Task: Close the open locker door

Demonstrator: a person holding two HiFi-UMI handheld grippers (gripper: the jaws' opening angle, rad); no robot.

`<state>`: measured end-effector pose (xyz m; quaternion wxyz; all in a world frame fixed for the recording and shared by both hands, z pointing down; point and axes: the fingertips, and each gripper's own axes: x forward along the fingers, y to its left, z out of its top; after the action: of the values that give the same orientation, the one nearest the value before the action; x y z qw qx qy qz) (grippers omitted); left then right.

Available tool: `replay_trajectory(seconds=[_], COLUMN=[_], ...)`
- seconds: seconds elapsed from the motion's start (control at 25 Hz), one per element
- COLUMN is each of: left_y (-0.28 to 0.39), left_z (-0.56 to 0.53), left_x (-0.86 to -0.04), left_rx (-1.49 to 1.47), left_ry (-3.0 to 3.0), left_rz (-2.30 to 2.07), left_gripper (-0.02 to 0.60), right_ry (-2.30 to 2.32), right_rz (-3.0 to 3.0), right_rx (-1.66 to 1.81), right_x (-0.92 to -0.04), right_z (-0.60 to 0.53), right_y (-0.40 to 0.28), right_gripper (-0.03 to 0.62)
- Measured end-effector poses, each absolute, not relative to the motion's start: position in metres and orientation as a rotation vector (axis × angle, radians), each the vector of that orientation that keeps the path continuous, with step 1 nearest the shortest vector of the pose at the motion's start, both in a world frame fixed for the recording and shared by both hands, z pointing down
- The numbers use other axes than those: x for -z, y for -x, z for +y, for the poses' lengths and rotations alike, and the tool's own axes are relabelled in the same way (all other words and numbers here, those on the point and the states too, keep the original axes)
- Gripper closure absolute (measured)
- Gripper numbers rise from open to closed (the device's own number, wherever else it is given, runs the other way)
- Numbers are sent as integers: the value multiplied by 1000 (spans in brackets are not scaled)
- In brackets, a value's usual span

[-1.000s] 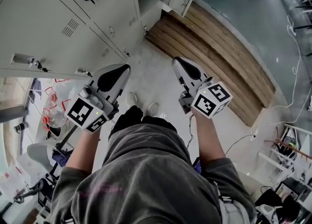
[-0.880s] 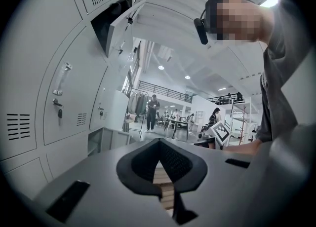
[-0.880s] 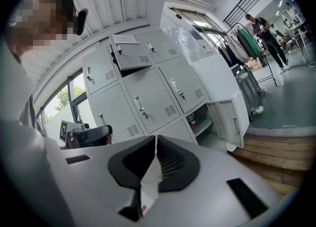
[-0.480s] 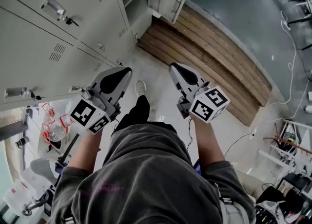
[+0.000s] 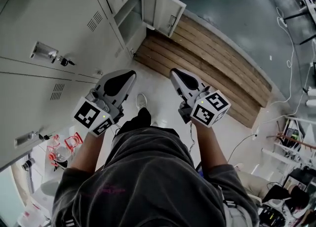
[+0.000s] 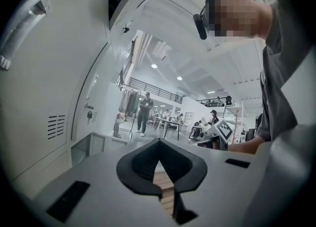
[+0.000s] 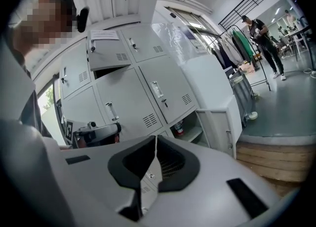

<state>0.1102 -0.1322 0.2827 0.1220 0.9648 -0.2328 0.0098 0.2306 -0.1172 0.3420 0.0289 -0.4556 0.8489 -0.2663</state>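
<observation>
In the head view, the left gripper (image 5: 122, 79) and the right gripper (image 5: 180, 79) are held side by side above the pale floor (image 5: 158, 100), ahead of the person's grey shirt. A bank of pale grey metal lockers (image 5: 54, 18) fills the left. The open pale grey locker door (image 5: 163, 11) is seen swung out at the far end of that bank, well apart from both grippers, beside a brown wooden plank platform (image 5: 212, 68).

In the left gripper view, the left gripper (image 6: 159, 144) is shown with its jaws pressed together at the tips and nothing held.

In the right gripper view, the right gripper (image 7: 155, 139) is likewise pressed together and empty. Beyond it, to the right, the open pale grey locker door (image 7: 232, 122) is seen standing out from its compartment.
</observation>
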Motion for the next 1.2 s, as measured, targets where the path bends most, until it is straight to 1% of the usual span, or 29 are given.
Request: replay_trajectory(seconds=[0.52,1.2], left_y=[-121,-175], left_z=[-208,-293], left_x=[-280,-303], left_rx=[-13,-89], left_ry=[-2829,-2748], left_rz=[-612,-747], left_gripper=[568,568], right_ry=[1511,1432], right_rz=[2553,2594], right_rx=[781,861], right_x=[-335,-360], right_z=[-198,-297], right_y=[-247,-312], right_gripper=[566,566])
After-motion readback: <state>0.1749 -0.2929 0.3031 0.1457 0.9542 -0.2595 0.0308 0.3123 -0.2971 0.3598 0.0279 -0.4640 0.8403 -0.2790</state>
